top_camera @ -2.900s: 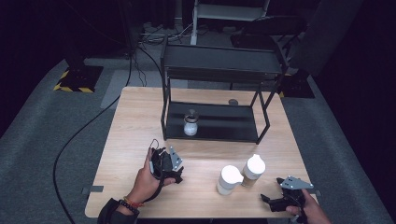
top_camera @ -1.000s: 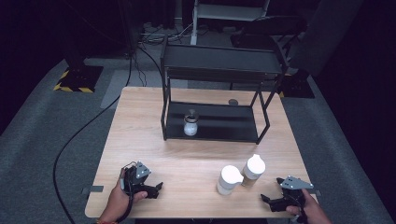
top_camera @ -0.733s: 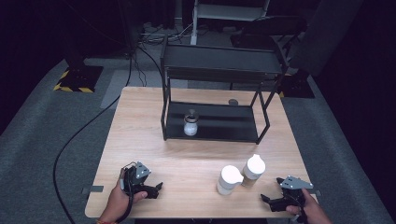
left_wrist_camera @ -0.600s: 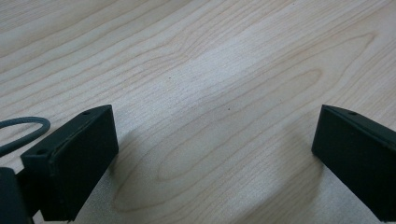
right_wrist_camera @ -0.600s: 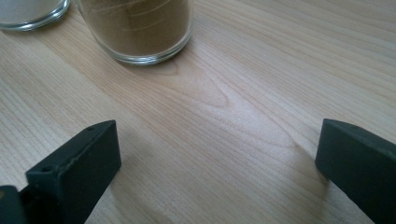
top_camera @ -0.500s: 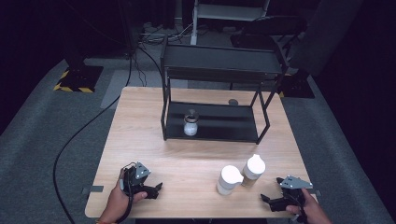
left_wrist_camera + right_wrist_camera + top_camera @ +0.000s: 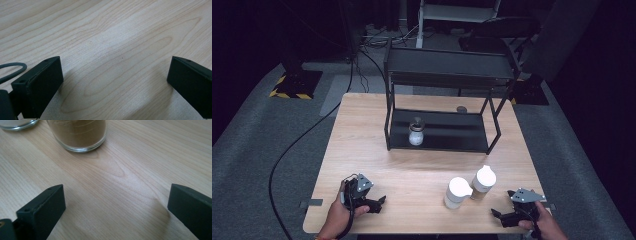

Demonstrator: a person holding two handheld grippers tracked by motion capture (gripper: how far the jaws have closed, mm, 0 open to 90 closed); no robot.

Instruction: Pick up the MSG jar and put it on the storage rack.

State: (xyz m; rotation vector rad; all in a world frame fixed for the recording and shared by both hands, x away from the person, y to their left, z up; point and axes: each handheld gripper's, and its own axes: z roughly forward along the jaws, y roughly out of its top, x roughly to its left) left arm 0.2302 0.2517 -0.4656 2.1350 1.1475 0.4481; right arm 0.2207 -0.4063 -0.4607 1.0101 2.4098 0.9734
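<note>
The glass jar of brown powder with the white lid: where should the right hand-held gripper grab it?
Grip the glass jar of brown powder around its round glass body below the white lid, coming level from the right; it stands upright, with the other white-lidded jar close on its left.

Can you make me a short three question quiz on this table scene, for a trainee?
1. True or false: the small jar stands on the lower shelf of the black rack.
2. How many white-lidded jars stand on the bare table in front of the rack?
3. Which jar is nearer the right gripper: A, the brown-filled jar; B, the white jar?

Key
1. True: it stands on the lower shelf, towards its left end.
2. Two, side by side.
3. A. In the right gripper view its glass base lies just ahead of the open jaws. The left gripper is open too, over bare wood.
</note>
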